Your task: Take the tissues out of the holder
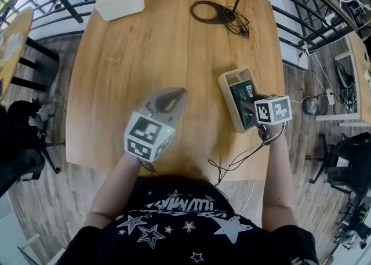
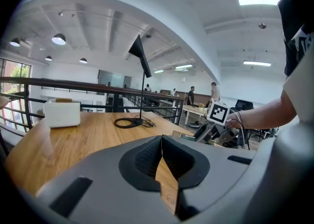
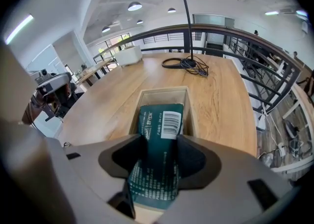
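Grasp step in hand. The green tissue pack (image 3: 162, 120) is pinched between the right gripper (image 3: 161, 150) pads and lies inside the wooden holder (image 3: 162, 91). The left gripper (image 2: 162, 140) is kept closed, empty, over the table (image 1: 145, 43). Next, a straight lift is probably needed, and the holder may be dragged along.

Tissue pack (image 1: 242, 99) in holder (image 1: 234, 74) at table (image 1: 151, 55) right edge; box (image 1: 120, 0) far-left corner; cable coil (image 1: 208, 12) behind holder

black t-shirt (image 1: 185, 223) with white stars; grey left gripper (image 2: 161, 140) and right gripper (image 3: 159, 142), each bearing a black-and-white marker cube (image 1: 149, 136)
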Available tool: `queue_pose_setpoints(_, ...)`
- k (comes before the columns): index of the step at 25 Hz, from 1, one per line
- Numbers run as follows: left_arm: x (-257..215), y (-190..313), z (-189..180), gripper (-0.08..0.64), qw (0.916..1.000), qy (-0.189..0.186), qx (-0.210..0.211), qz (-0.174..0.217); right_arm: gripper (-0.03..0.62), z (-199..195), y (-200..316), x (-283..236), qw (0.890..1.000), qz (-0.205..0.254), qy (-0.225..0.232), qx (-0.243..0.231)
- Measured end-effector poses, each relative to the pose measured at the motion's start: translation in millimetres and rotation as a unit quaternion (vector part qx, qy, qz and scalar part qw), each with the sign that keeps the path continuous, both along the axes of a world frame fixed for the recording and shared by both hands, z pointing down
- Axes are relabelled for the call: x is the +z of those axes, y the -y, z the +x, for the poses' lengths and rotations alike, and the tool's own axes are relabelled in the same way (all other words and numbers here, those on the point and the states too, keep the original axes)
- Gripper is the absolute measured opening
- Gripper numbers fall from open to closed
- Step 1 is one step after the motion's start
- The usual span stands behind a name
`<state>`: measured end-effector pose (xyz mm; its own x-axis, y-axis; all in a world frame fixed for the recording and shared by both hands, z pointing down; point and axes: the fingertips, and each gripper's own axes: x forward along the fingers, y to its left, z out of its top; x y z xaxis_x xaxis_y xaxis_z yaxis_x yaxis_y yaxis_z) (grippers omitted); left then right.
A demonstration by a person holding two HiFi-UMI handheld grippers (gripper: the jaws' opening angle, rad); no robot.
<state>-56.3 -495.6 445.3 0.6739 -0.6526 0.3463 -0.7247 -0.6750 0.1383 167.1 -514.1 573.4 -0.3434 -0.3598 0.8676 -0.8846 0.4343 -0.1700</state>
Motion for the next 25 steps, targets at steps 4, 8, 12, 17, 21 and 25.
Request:
queue_pose_setpoints(4, -2.5, -3.6, 0.9, 0.014, 0.9999, -0.001, -0.015, 0.004, 0.235, 4.0, -4.4, -17.8, 0.999, 0.037, 0.021, 0.003)
queue_pose_setpoints(8, -3.2, -5.2, 2.3, 0.014, 0.9994, -0.005, -0.032, 0.010, 0.235, 6.3, -3.8, -40.6, 0.996, 0.079, 0.035, -0.001)
queue_pose_setpoints(12, -8.3, -14.2, 9.4, 0.014, 0.9988, -0.011, -0.044, 0.016, 0.235, 19.1, -3.0, -57.1, 0.991, 0.109, 0.077, 0.018)
queue_pose_setpoints(17, -15.5, -29.4, 11.5, 0.014, 0.9984, -0.013, -0.050, 0.023, 0.235, 29.7, -8.5, -90.7, 0.973, 0.137, 0.174, 0.062)
queue_pose_setpoints(21, -19.2, -38.0, 13.7, 0.014, 0.9986, -0.018, -0.045, 0.025, 0.235, 30.9, -22.2, -115.4, 0.959, 0.161, 0.218, 0.083)
queue_pose_setpoints(25, -26.1, -49.5, 12.4, 0.014, 0.9983, -0.019, -0.044, 0.035, 0.235, 24.4, -40.6, -136.9, 0.943, 0.177, 0.268, 0.089)
